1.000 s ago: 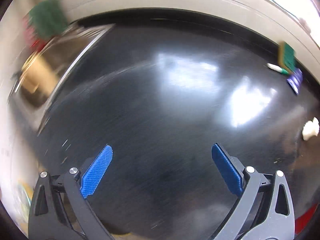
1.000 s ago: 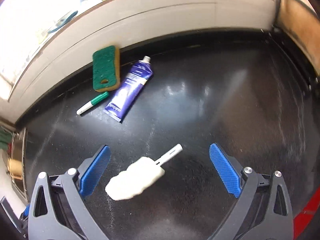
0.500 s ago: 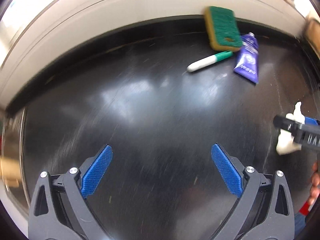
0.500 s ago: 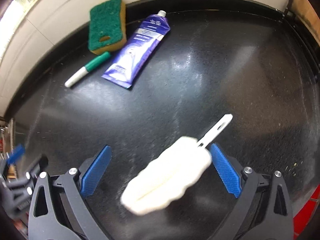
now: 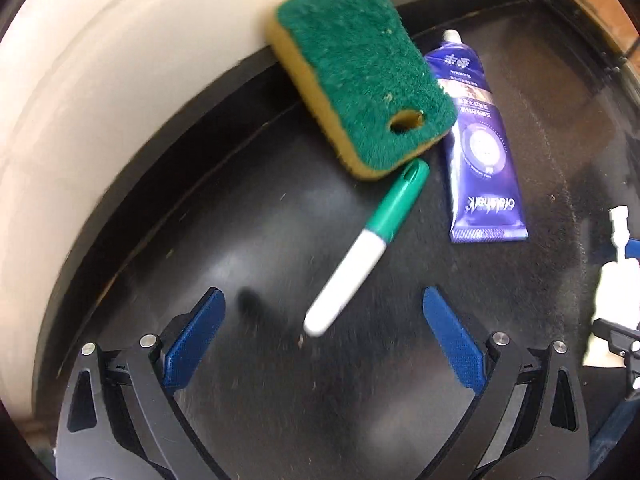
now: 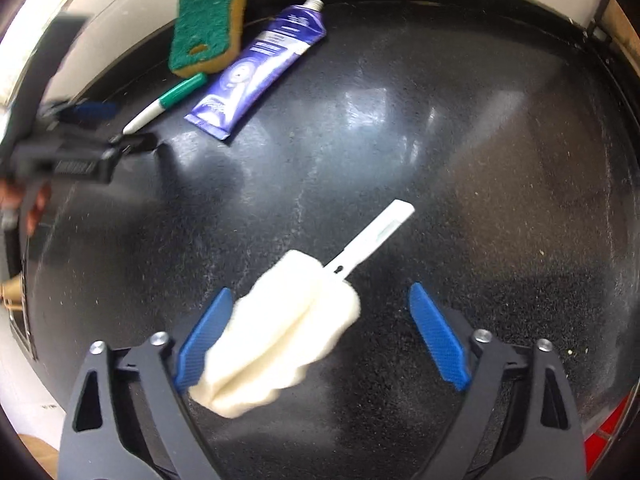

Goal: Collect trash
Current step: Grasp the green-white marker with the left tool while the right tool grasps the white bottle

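A green-and-white marker [image 5: 364, 246] lies on the black counter, its white end between the open jaws of my left gripper [image 5: 322, 338]. A green-and-yellow sponge [image 5: 360, 76] leans on the white back wall, and a purple tube [image 5: 476, 148] lies beside it. A white fluffy brush with a flat plastic handle [image 6: 280, 332] lies between the open jaws of my right gripper [image 6: 322, 338], close to the left pad. The right wrist view also shows the marker [image 6: 164, 102], the sponge [image 6: 206, 24], the tube [image 6: 260, 68] and my left gripper [image 6: 132, 128].
The black counter [image 6: 440, 140] meets a white wall [image 5: 100, 100] at the back. A brown edge [image 5: 592, 4] stands at the far right. The brush and my right gripper show at the right edge of the left wrist view [image 5: 616, 296].
My left gripper has swung right and come in close over the marker, sponge and tube. My right gripper has moved forward so the brush lies between its jaws.
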Available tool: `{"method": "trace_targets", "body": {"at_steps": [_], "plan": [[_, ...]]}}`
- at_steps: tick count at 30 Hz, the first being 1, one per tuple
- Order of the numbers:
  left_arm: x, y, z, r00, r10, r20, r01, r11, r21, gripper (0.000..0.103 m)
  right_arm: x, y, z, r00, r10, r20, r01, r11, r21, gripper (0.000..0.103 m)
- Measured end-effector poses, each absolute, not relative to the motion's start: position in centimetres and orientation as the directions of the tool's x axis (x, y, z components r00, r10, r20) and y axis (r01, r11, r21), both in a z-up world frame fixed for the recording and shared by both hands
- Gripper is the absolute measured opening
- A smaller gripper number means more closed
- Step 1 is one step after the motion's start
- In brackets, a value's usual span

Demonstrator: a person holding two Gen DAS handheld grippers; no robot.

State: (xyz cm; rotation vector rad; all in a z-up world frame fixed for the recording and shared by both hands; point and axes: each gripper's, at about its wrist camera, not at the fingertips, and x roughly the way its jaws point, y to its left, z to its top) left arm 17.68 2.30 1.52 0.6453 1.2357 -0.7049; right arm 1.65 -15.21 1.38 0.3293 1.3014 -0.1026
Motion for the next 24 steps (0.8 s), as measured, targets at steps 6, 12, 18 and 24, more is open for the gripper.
{"method": "trace_targets", "body": {"at_steps": [6, 12, 18, 24], "plan": [[17.9, 1.3, 2.5, 0.168, -0.21, -0.963, 0.766, 0.643, -0.007, 0.012, 1.8, -14.3, 1.4, 0.319, 0.184, -0.93, 0.219, 0.94, 0.262, 0.023], [14.7, 2.3, 2.8, 0.153, -0.252, -0.956, 0.692, 0.718, -0.078, 0.012, 2.1, -15.9, 1.1, 0.329, 0.223, -0.918, 0.254, 0.915, 0.313, 0.02], [10.2, 4.1, 5.2, 0.192, -0.277, -0.942, 0.638, 0.764, -0.094, 0.012, 1.4, -18.3, 3.1, 0.376, 0.186, -0.908, 0.242, 0.926, 0.29, 0.02], [5.8, 8.0, 5.9, 0.207, -0.271, -0.94, 0.561, 0.82, -0.112, 0.013, -0.6, -18.9, 4.3, 0.411, 0.169, -0.896, 0.216, 0.937, 0.275, 0.02]]}}
